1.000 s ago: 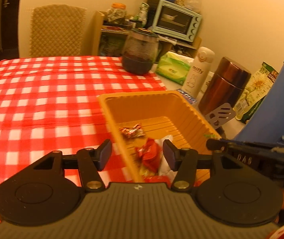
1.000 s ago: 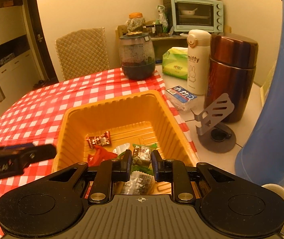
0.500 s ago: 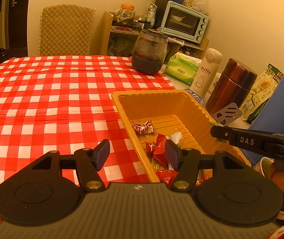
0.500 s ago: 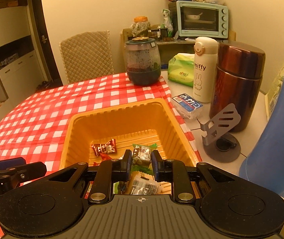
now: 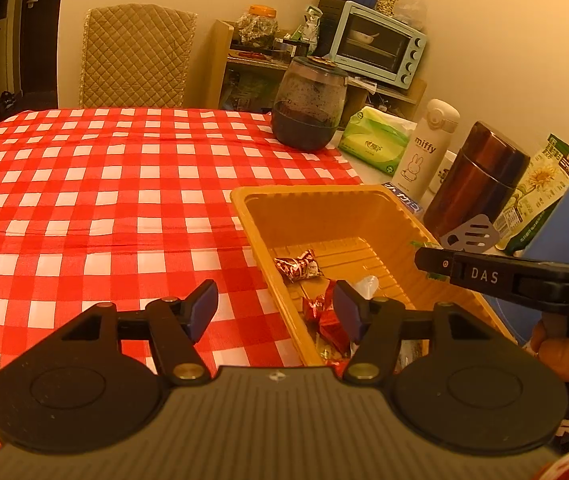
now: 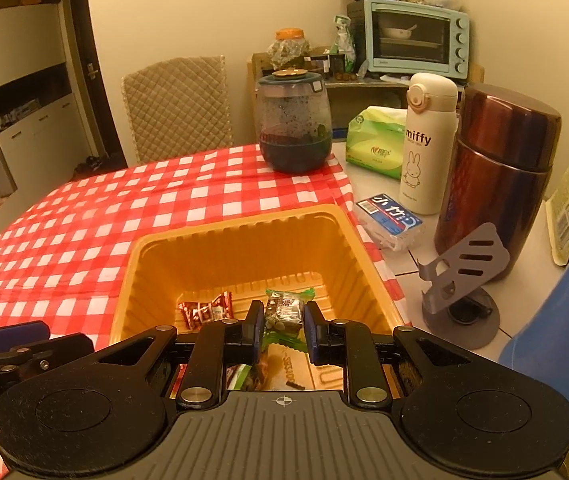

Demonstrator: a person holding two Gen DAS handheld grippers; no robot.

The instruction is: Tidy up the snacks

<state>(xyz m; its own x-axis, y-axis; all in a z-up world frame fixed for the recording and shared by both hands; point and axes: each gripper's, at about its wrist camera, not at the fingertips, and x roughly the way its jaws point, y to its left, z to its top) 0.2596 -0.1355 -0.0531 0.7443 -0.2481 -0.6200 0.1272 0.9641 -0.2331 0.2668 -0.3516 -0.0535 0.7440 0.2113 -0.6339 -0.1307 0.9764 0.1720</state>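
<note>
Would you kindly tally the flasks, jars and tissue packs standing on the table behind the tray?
Flasks: 2, white flask and brown flask
Jars: 1, glass jar
Tissue packs: 2, green pack and blue pack
Total: 5

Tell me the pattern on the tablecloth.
Red and white checks on the tablecloth, clearest in the left wrist view.
</note>
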